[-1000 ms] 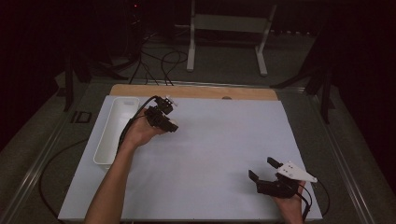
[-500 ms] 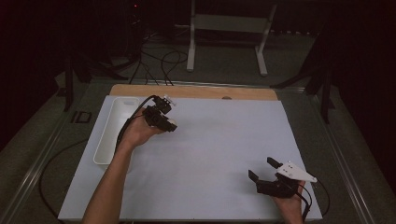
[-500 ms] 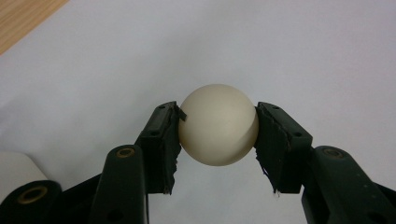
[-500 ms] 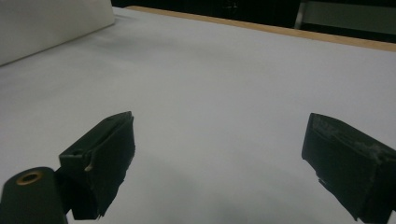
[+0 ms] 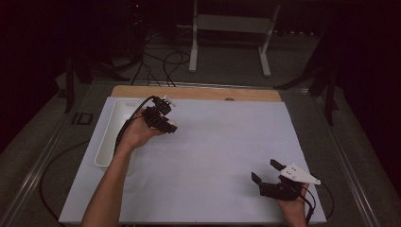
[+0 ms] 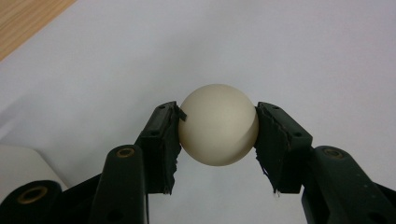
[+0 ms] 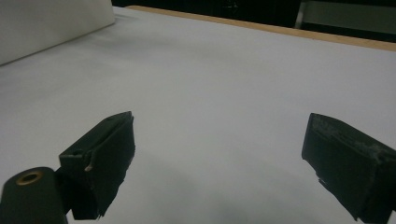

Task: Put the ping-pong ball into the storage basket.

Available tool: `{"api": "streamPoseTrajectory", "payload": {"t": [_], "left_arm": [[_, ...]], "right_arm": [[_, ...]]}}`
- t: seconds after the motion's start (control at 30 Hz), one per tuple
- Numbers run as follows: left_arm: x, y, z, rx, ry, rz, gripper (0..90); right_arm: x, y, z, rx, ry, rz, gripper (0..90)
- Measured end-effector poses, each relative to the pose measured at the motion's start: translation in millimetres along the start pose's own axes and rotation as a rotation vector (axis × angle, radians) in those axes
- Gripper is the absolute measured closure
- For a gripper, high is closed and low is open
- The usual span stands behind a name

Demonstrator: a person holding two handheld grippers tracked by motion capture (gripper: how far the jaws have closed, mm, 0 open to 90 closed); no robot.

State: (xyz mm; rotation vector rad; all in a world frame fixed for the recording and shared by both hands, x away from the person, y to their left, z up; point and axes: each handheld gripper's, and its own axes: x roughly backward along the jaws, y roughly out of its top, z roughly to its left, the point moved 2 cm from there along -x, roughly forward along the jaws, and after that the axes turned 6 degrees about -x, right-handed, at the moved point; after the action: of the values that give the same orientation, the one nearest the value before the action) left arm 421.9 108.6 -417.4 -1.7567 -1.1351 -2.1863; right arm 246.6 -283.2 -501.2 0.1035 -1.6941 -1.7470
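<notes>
Right now the left tool (image 5: 166, 124) grips a cream ball (image 6: 218, 124) across its middle, one black jaw pressed on each side, and holds it just beside the white tray (image 5: 105, 142), on the tray's right, above the white sheet (image 5: 222, 151) that covers the tabletop. The ball sits at the very front of the jaws, so what the coming move turns on is plain: the tray lies to the left of the ball and close to it, and the left hand (image 5: 139, 135) is by far the nearer one. Being round, the ball has no long axis and points no way, so its turning in the grip should not matter. The tray's long side runs from the near edge of the tabletop toward the far wooden edge (image 5: 198, 92). The right tool (image 5: 268, 176) rests well apart from the tray, at the near right corner of the sheet, its jaws spread wide with nothing between them.
</notes>
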Motion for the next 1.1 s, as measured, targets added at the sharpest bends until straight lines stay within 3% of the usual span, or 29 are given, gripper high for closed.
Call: {"api": "streamPoseTrajectory", "payload": {"t": [1.1], "left_arm": [[10.4,-6.3,4.7,-0.001,0.011,-0.017,51.2]], "right_arm": [[0.1,-0.1,0.4,-0.001,0.000,0.001,9.1]]}}
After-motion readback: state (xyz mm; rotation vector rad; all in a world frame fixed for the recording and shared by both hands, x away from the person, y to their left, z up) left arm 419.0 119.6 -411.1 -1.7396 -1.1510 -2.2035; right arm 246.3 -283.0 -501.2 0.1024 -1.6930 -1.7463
